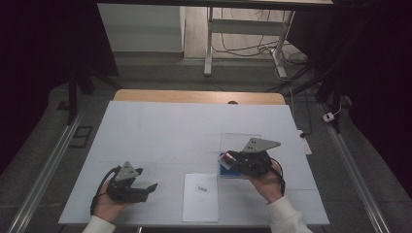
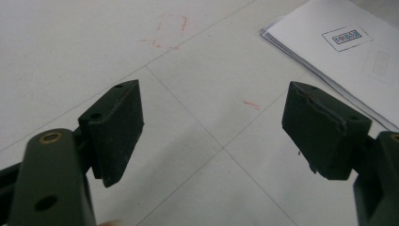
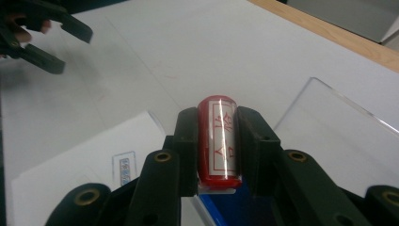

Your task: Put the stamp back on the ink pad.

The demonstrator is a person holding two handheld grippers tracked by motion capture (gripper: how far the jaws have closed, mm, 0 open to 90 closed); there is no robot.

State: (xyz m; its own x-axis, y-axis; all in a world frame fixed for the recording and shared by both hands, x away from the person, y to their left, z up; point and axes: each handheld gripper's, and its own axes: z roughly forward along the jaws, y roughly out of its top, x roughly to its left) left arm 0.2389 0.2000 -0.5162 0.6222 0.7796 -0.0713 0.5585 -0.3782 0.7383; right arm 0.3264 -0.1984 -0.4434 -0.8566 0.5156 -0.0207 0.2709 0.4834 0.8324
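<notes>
My right gripper is shut on a red cylindrical stamp with red characters on a white label, held lengthwise between the jaws. In the high view this gripper and the stamp hover just over a blue ink pad at the table's right. The pad's blue edge peeks out below the jaws. My left gripper is open with nothing between its fingers, low over the white table. It rests near the front left.
A white sheet of paper with a small blue-framed printed box lies at the front middle, also seen as a paper stack. A clear plastic plate lies behind the ink pad. Faint red marks stain the table cover.
</notes>
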